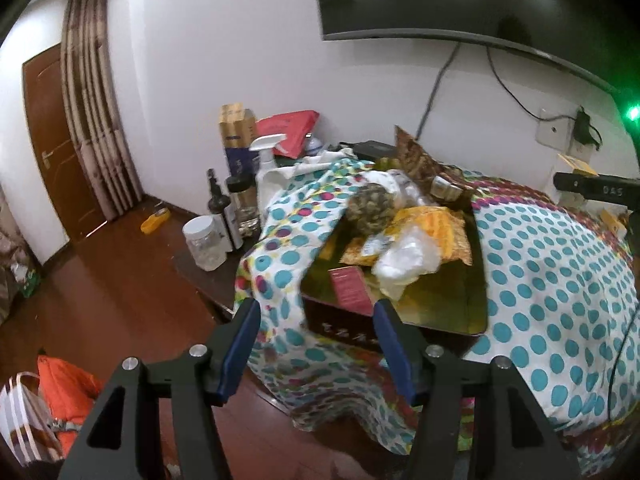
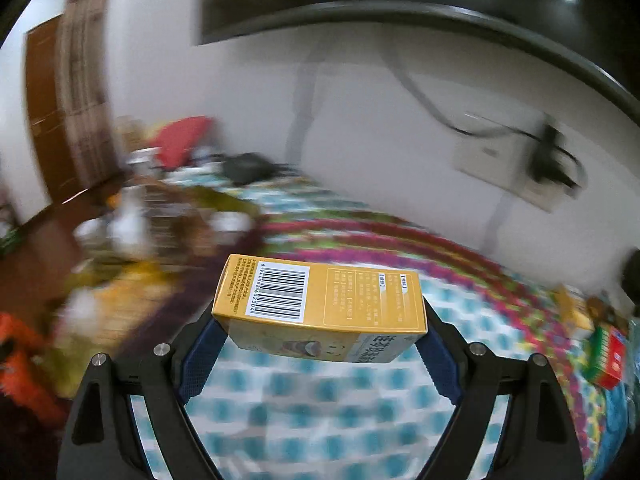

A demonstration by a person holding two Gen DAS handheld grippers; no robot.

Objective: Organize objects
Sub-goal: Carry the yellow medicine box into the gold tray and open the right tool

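My right gripper is shut on a yellow medicine box with a barcode, held crosswise above the polka-dot cloth; that view is blurred by motion. My left gripper is open and empty, just in front of a dark open box with a gold lining. In that box lie a maroon packet, yellow snack bags, a white plastic bag and a camouflage ball. The right gripper's body shows at the right edge.
A polka-dot cloth covers the table. At the left end stand a clear jar, dark bottles, a spray bottle and a tall carton. An orange bag lies on the floor. Small boxes sit at right.
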